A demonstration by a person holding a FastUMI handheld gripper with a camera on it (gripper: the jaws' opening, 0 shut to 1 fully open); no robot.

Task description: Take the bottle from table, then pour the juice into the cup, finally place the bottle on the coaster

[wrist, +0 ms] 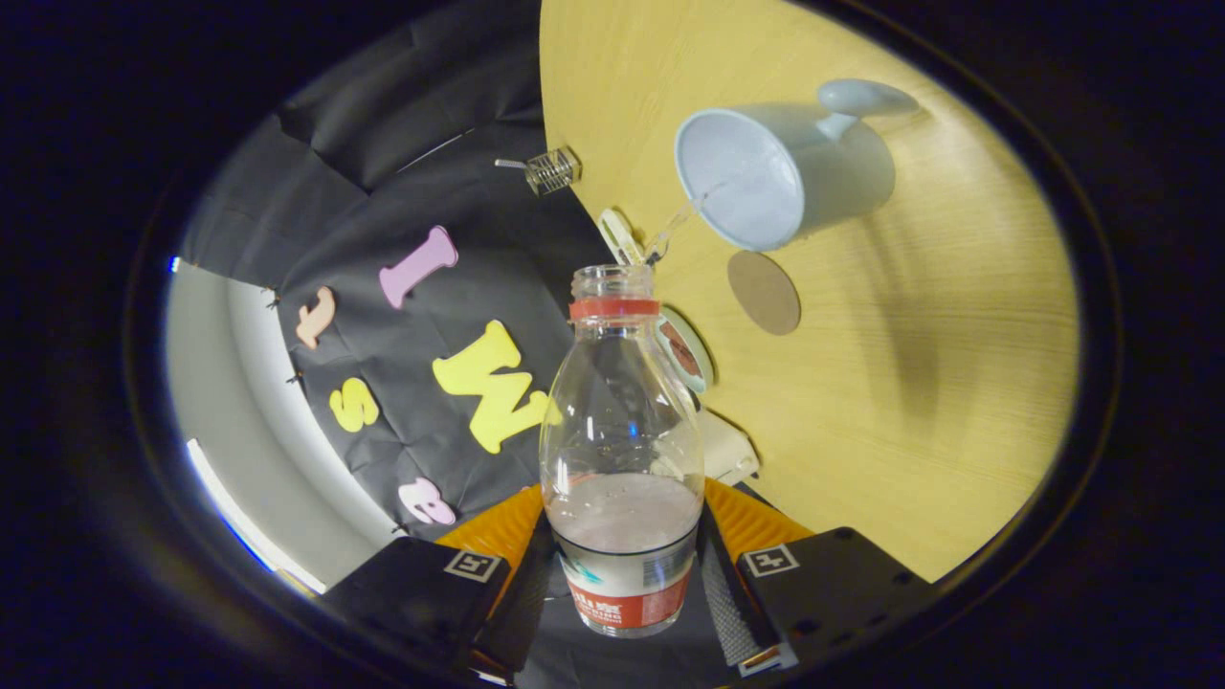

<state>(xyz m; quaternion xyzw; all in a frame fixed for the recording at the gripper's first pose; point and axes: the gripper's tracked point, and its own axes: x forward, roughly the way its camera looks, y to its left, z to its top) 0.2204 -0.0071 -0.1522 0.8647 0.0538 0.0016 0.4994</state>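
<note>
My gripper (624, 565) is shut on a clear plastic bottle (622, 450) with a red neck ring and no cap, gripped at its labelled lower part between both fingers. The bottle holds a little whitish juice near its base. The view is rolled, so the wooden table (909, 383) looks turned on its side. A thin stream runs from the bottle's mouth into a pale blue cup (766, 172) with a handle, standing beyond the bottle's mouth. A round brown coaster (763, 292) lies on the table right beside the cup, between it and the bottle.
A small round tin (687, 349) and a white clip-like object (620, 237) sit at the table's edge behind the bottle. A small clear ribbed container (552, 170) is at the table's far corner. Bare wood stretches past the coaster.
</note>
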